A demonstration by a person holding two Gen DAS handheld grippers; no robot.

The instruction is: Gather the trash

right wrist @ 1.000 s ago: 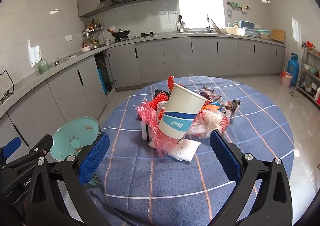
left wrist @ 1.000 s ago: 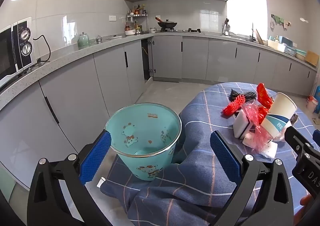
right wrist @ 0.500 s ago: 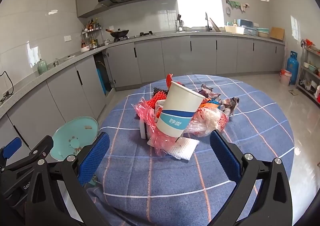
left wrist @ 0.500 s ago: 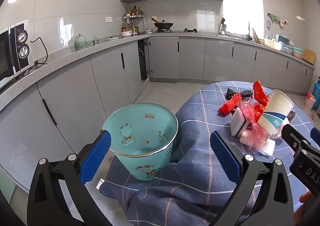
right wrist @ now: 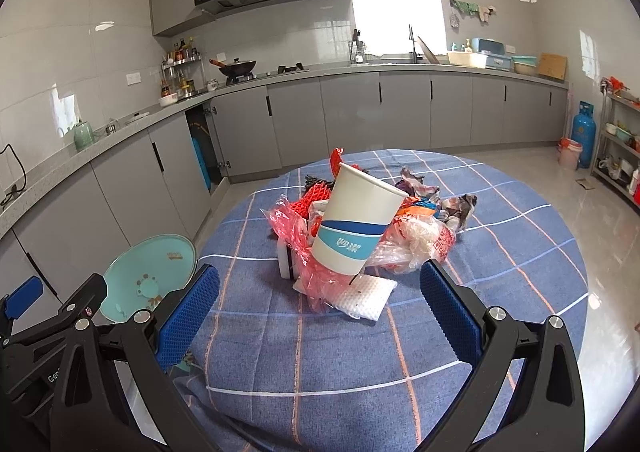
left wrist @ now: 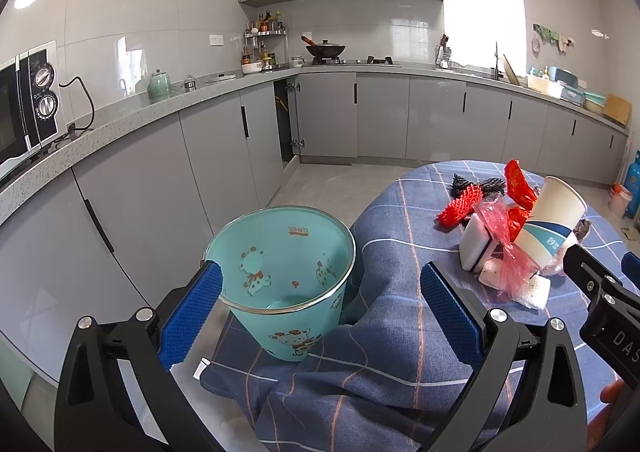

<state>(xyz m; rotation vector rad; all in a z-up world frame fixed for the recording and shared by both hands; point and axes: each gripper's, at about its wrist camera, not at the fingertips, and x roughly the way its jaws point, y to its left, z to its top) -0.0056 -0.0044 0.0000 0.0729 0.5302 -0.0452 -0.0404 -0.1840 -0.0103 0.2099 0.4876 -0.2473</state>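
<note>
Left wrist view: the left gripper [left wrist: 318, 300] hangs with its blue-padded jaws spread wide and nothing between them, at the near edge of a round table draped in a blue checked tablecloth [left wrist: 404, 236]. A teal bin [left wrist: 286, 280] printed with cartoon giraffes stands beside the table on the left, its mouth tilted toward the camera; the gripper's left pad lies across its near-left rim in the picture, though whether they touch cannot be told. To the right, on the cloth, sits the trash heap [left wrist: 508, 236]: a white paper cup [left wrist: 550, 226] with a blue band leaning over crumpled pink plastic, red foam netting [left wrist: 460, 203] and a white sponge-like block. The black frame of the other tool juts in at the right edge.

Right wrist view: the right gripper [right wrist: 320, 302] is likewise parted wide and holds nothing, poised just near of the heap. The paper cup [right wrist: 358, 230] stands tilted at the centre of the pile, with clear and pink plastic bags [right wrist: 412, 240] to its right, red netting [right wrist: 306, 203] behind it and a white pad [right wrist: 366, 294] at its foot, nearest the jaws. The bin [right wrist: 150, 282] shows at the near left, below the table's edge, with the left tool's frame in front of it. Grey kitchen cabinets [right wrist: 352, 119] line the far wall, and a blue gas cylinder [right wrist: 583, 133] stands at the far right.
</note>
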